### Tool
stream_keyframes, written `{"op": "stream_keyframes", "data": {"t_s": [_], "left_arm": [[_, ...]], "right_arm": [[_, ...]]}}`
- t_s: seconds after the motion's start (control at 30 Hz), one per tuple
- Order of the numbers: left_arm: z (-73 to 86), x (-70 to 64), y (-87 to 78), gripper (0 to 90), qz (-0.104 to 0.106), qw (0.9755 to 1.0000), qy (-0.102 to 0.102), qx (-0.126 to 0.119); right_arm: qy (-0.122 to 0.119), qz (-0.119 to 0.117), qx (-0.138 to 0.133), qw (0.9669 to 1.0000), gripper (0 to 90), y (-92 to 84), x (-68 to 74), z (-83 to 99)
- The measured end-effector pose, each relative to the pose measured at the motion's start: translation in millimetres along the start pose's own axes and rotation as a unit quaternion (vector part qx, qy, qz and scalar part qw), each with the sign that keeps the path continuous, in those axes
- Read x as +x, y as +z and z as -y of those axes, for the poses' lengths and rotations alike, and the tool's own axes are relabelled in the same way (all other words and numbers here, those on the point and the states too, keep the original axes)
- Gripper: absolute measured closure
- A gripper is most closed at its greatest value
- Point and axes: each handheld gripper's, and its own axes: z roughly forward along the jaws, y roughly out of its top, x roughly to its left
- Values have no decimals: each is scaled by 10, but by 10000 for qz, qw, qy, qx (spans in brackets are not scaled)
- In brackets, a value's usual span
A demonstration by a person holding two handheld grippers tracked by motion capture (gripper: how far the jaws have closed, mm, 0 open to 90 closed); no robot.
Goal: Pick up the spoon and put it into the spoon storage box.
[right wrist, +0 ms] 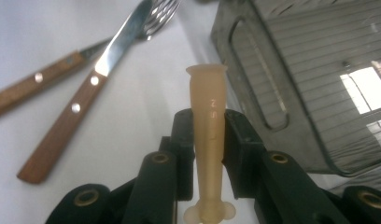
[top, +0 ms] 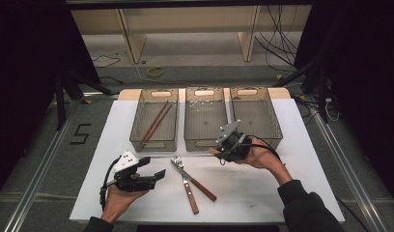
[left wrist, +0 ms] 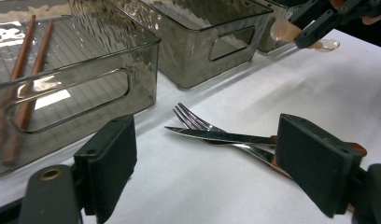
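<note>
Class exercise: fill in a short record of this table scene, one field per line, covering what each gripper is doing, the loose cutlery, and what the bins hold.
right gripper: shut on a tan plastic handle, lifted beside the middle bin
left gripper: open, holds nothing, aimed at the cutlery
fork: on the white mat, crossed with the knife
handles: both wooden
left bin: two brown chopsticks
right bin: nothing visible inside
</note>
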Motion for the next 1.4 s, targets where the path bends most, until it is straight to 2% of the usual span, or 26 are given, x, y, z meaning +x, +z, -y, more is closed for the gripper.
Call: {"op": "stream_keyframes", "data": {"t_s": [0.27,0.37,0.6,0.73,0.93,1.03,1.17,1.27,1.4], "left_arm": [[10,18,-22,200,-37,9999,-5,-123],[12,18,-29,200,-51,9999,11,-156],[13,17,-34,199,-68,9998,20,-199],[14,16,-33,199,-77,9998,31,-202],[14,13,-37,199,-87,9997,37,-227],[14,16,-40,198,-86,9997,45,-236],[15,19,-43,197,-98,9997,32,-243],[15,20,-44,197,-105,9996,21,-247],[15,20,-46,196,-114,9996,25,-251]], "right_arm": [[538,116,-401,9977,755,-79,-34,-67],[768,148,-629,9950,754,-122,-54,-96],[1251,193,-902,9879,755,-171,-116,-161],[1351,203,-962,9859,754,-165,-160,-201],[1565,327,-1154,9804,754,-181,-252,-284],[1759,418,-1273,9753,754,-212,-327,-333],[1896,531,-1420,9701,754,-252,-430,-397],[1928,610,-1440,9687,754,-260,-482,-442],[2029,702,-1489,9653,754,-258,-559,-508]]}}
